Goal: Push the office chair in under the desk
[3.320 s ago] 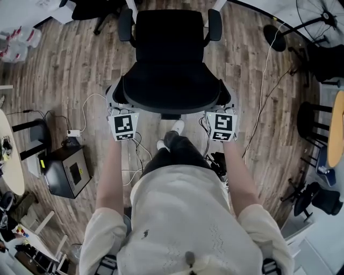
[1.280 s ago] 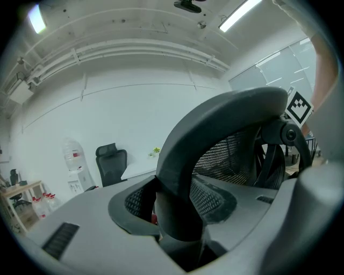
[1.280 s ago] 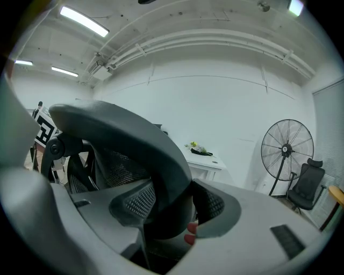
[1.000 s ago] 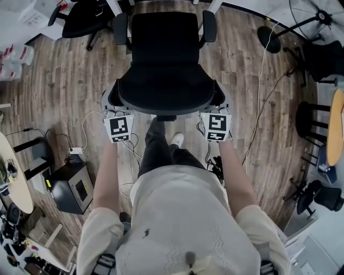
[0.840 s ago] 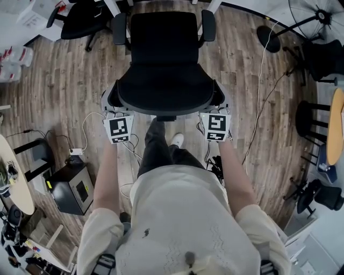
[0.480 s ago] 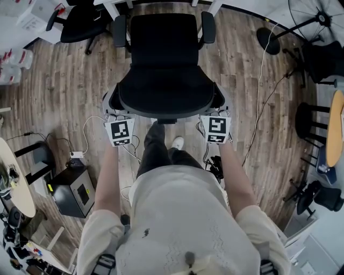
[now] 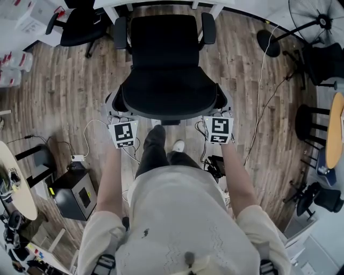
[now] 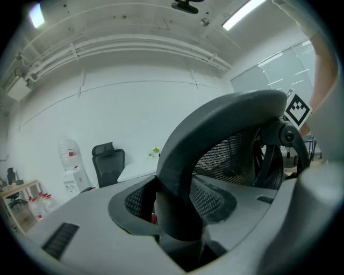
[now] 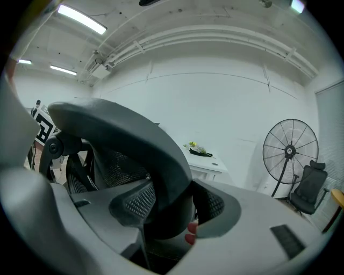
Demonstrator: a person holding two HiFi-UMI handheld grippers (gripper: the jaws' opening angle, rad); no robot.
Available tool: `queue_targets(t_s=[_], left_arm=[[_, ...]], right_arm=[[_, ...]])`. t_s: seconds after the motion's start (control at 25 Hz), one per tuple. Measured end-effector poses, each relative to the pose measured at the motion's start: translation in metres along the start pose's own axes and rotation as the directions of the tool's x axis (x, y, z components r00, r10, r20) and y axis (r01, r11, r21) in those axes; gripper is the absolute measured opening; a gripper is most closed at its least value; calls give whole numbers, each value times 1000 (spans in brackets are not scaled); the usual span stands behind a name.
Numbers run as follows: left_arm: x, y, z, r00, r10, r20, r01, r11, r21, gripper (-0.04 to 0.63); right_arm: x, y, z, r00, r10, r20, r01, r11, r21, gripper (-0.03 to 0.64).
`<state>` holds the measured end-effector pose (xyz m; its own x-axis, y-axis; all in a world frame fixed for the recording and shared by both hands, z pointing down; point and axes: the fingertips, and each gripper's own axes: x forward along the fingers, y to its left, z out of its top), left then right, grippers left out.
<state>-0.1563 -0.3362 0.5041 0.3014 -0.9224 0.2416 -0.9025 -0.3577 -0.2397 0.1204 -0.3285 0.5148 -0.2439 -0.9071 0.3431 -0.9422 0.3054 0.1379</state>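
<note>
From the head view, the push looks well under way. The office chair (image 7: 167,64) stands on the wood-plank floor (image 7: 64,91) with its seat front already close to the white desk (image 7: 166,3) at the top edge, and the person stands right behind its backrest. The left gripper (image 7: 118,114) and right gripper (image 7: 220,111) sit at the backrest's two upper corners. A white cable (image 7: 92,128) trails near the castors and could snag, so I judge the next move should be a straight, even push from both sides. A second chair (image 7: 80,24), a fan (image 7: 318,19) and a black box (image 7: 72,188) stand well clear. The left gripper view shows its jaws set wide but clamped on the backrest's thick grey rim, with the mesh beyond it and the desk ahead against a white wall. The right gripper view shows the same – jaws wide and closed on the rim, the desk just beyond.
</note>
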Motion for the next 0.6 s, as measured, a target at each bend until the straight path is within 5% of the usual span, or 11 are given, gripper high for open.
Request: queue_targets(t_s=[0.6], left_arm=[[59, 30, 2, 1000, -8, 7, 8, 1000, -3, 213]], right_arm=[[63, -11, 15, 1000, -6, -2, 6, 1000, -2, 225]])
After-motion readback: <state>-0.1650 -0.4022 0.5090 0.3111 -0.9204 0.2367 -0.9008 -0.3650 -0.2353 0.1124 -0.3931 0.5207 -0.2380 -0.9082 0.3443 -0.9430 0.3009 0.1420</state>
